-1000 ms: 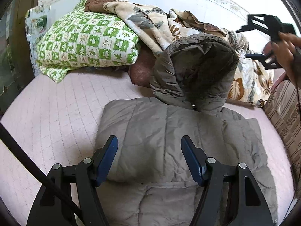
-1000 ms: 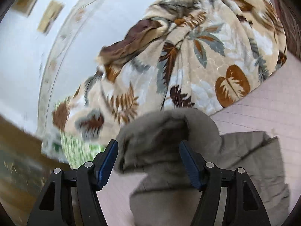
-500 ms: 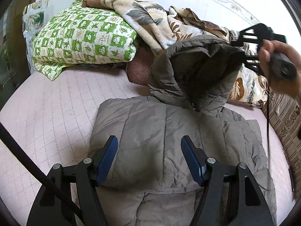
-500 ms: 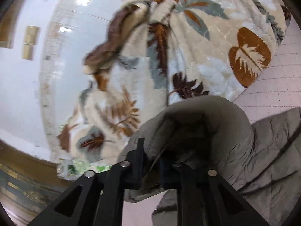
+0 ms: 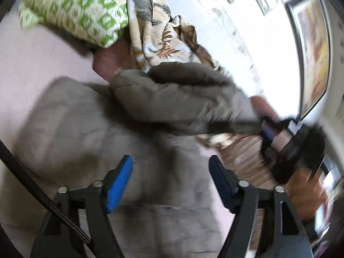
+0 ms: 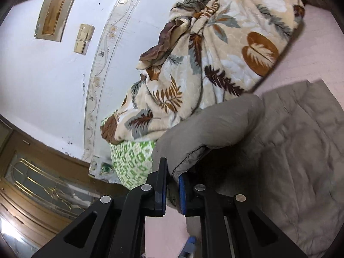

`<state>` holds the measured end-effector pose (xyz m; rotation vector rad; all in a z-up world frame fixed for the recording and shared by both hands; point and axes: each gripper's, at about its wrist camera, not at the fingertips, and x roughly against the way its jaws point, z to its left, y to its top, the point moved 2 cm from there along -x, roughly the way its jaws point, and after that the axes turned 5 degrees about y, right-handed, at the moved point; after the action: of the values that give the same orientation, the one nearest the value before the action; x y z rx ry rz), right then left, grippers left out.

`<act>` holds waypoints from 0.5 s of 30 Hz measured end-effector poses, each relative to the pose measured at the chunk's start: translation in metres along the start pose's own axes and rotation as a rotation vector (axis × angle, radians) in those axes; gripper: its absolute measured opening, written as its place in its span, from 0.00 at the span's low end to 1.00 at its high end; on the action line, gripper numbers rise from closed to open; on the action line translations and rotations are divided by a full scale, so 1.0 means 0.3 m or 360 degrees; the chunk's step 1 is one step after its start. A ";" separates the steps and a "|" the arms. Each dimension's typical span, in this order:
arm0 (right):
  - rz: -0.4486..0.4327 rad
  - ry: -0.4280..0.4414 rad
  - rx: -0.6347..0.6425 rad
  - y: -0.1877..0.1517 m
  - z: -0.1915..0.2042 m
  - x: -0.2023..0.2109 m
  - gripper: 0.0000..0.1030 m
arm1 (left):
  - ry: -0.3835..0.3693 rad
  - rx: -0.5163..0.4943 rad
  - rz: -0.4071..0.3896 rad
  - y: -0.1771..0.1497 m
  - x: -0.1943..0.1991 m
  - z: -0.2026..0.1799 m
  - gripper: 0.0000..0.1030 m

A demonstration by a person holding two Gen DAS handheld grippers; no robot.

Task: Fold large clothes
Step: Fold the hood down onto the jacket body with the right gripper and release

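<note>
A grey padded hooded jacket (image 5: pixel 90 129) lies flat on the pink bed sheet (image 5: pixel 43 60). My right gripper (image 6: pixel 172 185) is shut on the rim of the jacket's hood (image 6: pixel 206 133) and holds it lifted over the jacket body (image 6: pixel 301 150). In the left wrist view the hood (image 5: pixel 182 99) stretches to the right toward the right gripper (image 5: pixel 271 133) in a hand. My left gripper (image 5: pixel 169 180) is open and empty, just above the jacket's lower body.
A leaf-patterned blanket (image 6: pixel 215 53) and a green-and-white checked pillow (image 5: pixel 81 10) are piled at the head of the bed. A white wall with switches (image 6: pixel 83 38) stands behind. A wooden door (image 6: pixel 32 182) is at lower left.
My right gripper, shut on the hood, has pulled it up and toward the jacket's right side. The left gripper view has swung to the right; it stays open.
</note>
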<state>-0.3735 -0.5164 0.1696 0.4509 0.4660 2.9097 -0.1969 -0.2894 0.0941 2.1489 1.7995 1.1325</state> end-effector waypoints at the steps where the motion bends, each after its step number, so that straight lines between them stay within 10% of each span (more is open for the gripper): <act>1: 0.0008 0.0001 0.0010 -0.021 -0.006 0.016 0.10 | -0.0014 0.0009 0.0005 -0.001 -0.005 -0.003 0.74; 7: 0.0048 -0.0016 0.0114 -0.145 -0.024 0.101 0.08 | -0.0110 0.0083 -0.0005 -0.003 -0.013 -0.005 0.73; 15: 0.0122 -0.0292 0.0329 -0.294 -0.170 0.174 0.08 | 0.0450 -0.0343 -0.0029 -0.017 -0.023 -0.053 0.73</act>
<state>-0.4292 -0.4373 0.1085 0.7729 0.7390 2.8671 -0.2106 -0.2997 0.0995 1.9258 1.6999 1.6125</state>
